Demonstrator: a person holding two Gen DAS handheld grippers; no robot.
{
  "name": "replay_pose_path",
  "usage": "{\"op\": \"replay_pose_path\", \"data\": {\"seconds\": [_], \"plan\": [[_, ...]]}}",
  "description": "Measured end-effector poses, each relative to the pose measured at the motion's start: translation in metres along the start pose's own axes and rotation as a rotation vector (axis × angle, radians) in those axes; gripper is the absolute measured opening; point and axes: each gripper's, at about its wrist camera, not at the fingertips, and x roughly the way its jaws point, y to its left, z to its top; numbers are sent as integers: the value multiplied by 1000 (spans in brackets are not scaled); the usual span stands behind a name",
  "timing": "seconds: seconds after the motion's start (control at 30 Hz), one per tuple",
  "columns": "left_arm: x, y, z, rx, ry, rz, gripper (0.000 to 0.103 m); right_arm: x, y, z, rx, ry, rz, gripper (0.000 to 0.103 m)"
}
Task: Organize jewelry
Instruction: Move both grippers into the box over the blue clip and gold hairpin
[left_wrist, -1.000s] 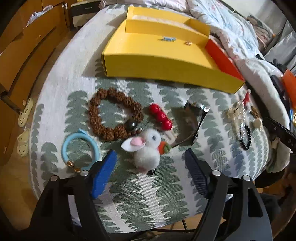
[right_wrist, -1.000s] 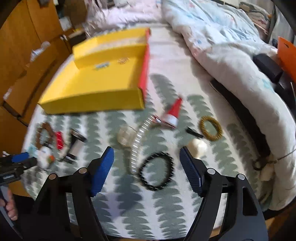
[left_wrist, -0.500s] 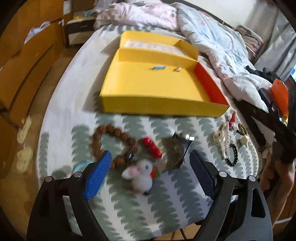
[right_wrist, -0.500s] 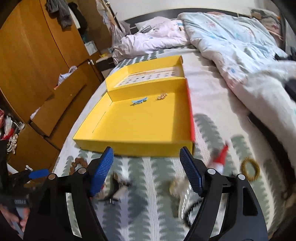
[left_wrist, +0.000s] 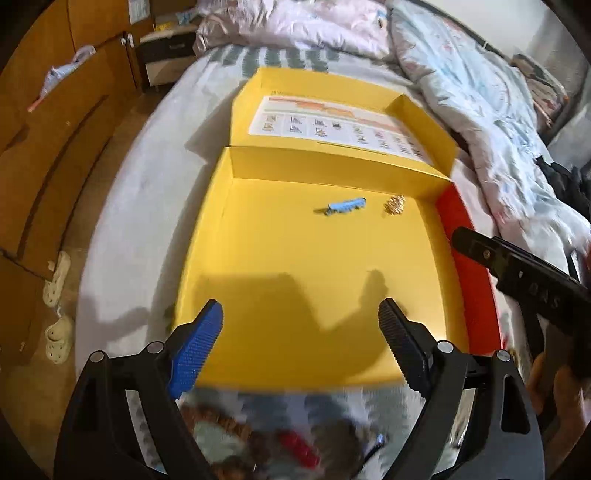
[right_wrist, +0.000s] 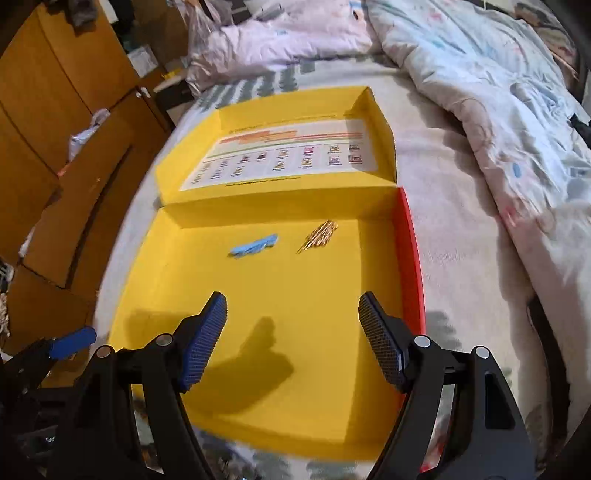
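Note:
An open yellow box (left_wrist: 280, 258) with a red right wall lies on the bed; it also shows in the right wrist view (right_wrist: 207, 280). A blue hair clip (left_wrist: 345, 206) (right_wrist: 255, 245) and a small gold piece (left_wrist: 394, 205) (right_wrist: 321, 234) lie inside near its far wall. My left gripper (left_wrist: 301, 343) is open and empty above the box's near part. My right gripper (right_wrist: 291, 336) is open and empty over the box floor. Blurred jewelry, with a brown bead bracelet (left_wrist: 221, 424) and a red bead piece (left_wrist: 299, 448), lies on the cloth below the left gripper.
The box lid (left_wrist: 332, 125) lies open flat beyond the box with a printed sheet on it. A rumpled quilt (right_wrist: 498, 110) covers the bed's right side. Wooden cabinets (left_wrist: 44, 147) stand to the left. The right gripper's body (left_wrist: 524, 269) is at the left view's right edge.
Both grippers have risen and moved forward from the loose jewelry on the cloth to above the yellow box. Both stayed open and empty.

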Motion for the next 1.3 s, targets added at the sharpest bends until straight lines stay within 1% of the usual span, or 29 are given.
{"op": "replay_pose_path", "data": {"seconds": [0.1,0.23,0.3,0.37,0.47,0.53,0.63,0.7,0.77,0.87,0.97,1.03,1.13,1.23,1.3], "plan": [[28,-5,17,20,26,3,85,23,-1,15,-6,41,-13,76],[60,-9,28,28,69,-28,85,50,-1,27,-26,78,-28,76],[69,-9,34,34,64,-34,85,64,-3,34,-26,98,-40,76],[76,-9,39,36,55,-36,85,76,-5,38,-21,114,-33,76],[86,-7,46,34,54,-44,85,90,-4,42,-30,133,-35,76],[92,-7,50,32,54,-40,85,94,-2,45,-37,124,-37,76],[97,-7,56,36,49,-35,85,104,0,48,-50,134,-62,76],[100,-11,59,58,43,-23,85,108,-2,50,-49,134,-66,76],[102,-14,60,67,40,-27,85,110,-5,51,-51,135,-80,76],[106,-20,64,90,37,-40,85,113,-10,54,-36,139,-49,76],[114,-27,67,127,37,-26,85,117,-9,56,-38,147,-53,76],[119,-31,67,143,51,-24,85,121,-7,56,-37,157,-42,76],[125,-36,69,155,54,-22,85,128,-1,57,-50,168,-56,76],[129,-40,70,175,44,2,85,135,-1,59,-47,179,-75,77],[135,-41,72,174,53,9,85,141,-2,59,-46,193,-86,79]]}}
